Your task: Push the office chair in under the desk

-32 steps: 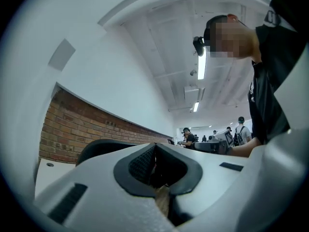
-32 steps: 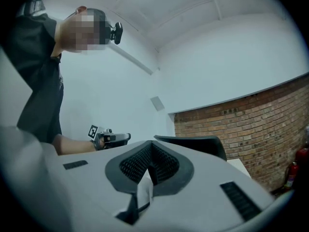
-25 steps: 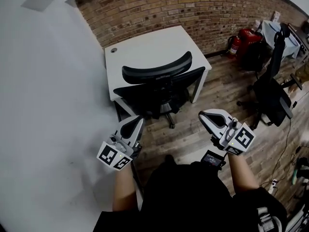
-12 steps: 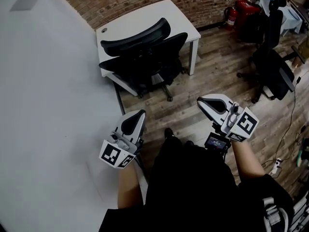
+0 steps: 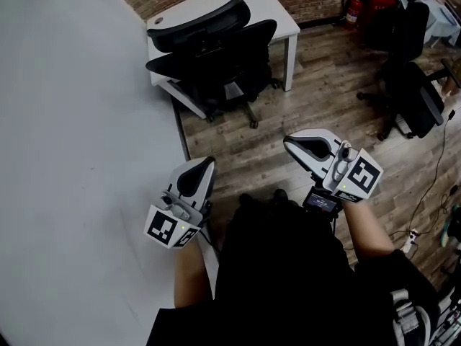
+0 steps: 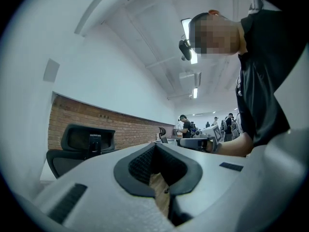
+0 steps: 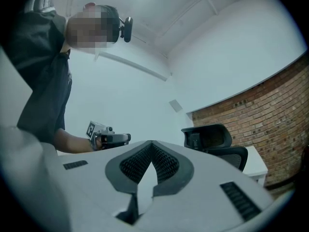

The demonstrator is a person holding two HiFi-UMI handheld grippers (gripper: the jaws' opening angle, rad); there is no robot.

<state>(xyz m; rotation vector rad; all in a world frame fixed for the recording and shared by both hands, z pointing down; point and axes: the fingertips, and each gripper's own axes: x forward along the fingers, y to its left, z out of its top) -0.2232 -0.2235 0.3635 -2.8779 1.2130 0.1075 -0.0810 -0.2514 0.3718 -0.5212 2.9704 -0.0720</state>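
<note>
The black office chair (image 5: 209, 56) stands at the front of the white desk (image 5: 277, 13), its seat partly under the top and its headrest over it. My left gripper (image 5: 204, 166) is shut and holds nothing, about a stride short of the chair, by the white wall. Shut and empty as well, my right gripper (image 5: 292, 144) hangs over the wooden floor. In the left gripper view the closed jaws (image 6: 154, 149) point toward the chair (image 6: 89, 141). From the right gripper view, the chair (image 7: 212, 139) and desk (image 7: 256, 166) lie beyond the closed jaws (image 7: 151, 146).
A white wall (image 5: 79, 157) runs along my left. A second black chair (image 5: 410, 92) stands at the right, with a red fire extinguisher (image 5: 353, 6) by the brick wall and cables (image 5: 425, 207) on the floor. People stand far off in the left gripper view.
The desk and chair have slid up and away in the head view as I backed off. Both grippers stayed shut and low in front of me; the chair kept its place at the desk.
</note>
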